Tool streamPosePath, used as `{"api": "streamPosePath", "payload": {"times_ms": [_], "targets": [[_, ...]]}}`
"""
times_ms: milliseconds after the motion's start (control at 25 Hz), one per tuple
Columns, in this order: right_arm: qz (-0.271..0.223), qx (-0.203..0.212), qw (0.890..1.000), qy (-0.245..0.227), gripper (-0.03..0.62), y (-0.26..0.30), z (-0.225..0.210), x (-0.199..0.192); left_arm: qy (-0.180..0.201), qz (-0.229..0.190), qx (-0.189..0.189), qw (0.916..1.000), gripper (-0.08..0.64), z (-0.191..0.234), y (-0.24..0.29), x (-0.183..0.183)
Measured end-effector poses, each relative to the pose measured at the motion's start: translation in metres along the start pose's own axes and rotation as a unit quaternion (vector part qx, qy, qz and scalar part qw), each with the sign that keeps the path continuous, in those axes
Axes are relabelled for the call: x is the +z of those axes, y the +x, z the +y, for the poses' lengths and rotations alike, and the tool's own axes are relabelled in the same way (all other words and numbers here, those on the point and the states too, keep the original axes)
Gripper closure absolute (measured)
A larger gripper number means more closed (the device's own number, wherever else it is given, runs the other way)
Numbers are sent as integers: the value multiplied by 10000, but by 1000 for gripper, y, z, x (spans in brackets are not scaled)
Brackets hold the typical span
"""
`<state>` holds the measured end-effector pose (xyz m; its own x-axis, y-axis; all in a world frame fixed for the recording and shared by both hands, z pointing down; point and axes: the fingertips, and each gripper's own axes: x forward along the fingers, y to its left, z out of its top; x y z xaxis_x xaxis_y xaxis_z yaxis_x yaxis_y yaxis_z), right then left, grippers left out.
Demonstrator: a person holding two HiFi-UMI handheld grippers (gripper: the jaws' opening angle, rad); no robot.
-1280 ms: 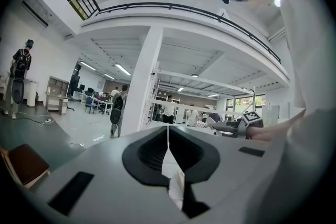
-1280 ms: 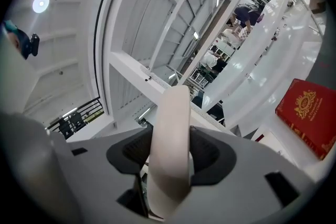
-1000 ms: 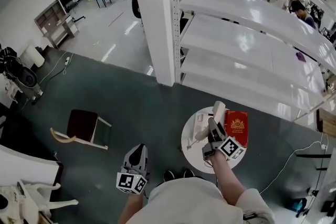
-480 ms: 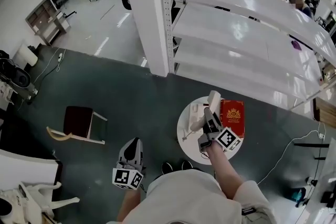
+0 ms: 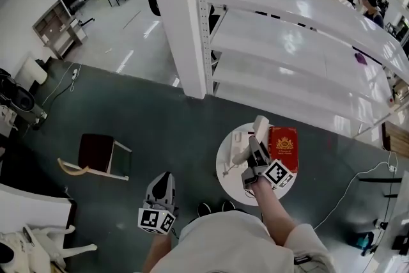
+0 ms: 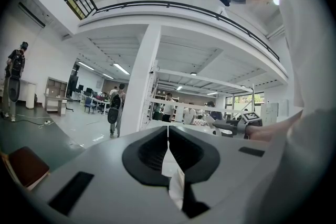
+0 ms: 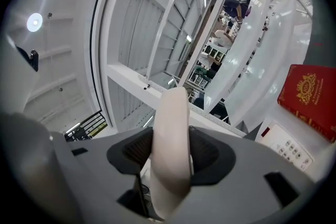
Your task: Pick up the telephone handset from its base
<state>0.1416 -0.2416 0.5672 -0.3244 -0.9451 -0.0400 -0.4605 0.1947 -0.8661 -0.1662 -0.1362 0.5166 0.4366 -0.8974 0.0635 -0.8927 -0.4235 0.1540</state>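
The cream handset (image 7: 172, 144) is pinched between the right gripper's (image 5: 255, 149) fingers, tilted above the telephone base (image 5: 238, 139) on the round white tabletop (image 5: 225, 181), with a red box (image 5: 283, 144) just to the right. The lift looks mostly done, though I cannot tell whether the handset's lower end clears the base. The left gripper (image 5: 163, 187), fingers pressed together on nothing, hangs well apart at near left.

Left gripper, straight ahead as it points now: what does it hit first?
Nothing close. The left gripper points level over open floor; first in line looks like the white pillar or the shelf rack beside it. Depth is hard to judge.
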Motion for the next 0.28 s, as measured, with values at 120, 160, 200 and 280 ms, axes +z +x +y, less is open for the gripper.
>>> {"api": "streamPosePath", "payload": {"times_ms": [120,160,200,280], "targets": [[13,7,10000,17,376,-1,1,-1,29,18,5,10000,537,0,-1,0],[15,6,10000,21,376,0,1,-1,35,17,3,10000,537,0,-1,0],[18,4,10000,26,376,0,1,-1,37,18,5,10000,537,-1,-1,0],[29,-2,10000,37,376,0,0,-1,34,25,16,10000,537,-1,0,0]]}}
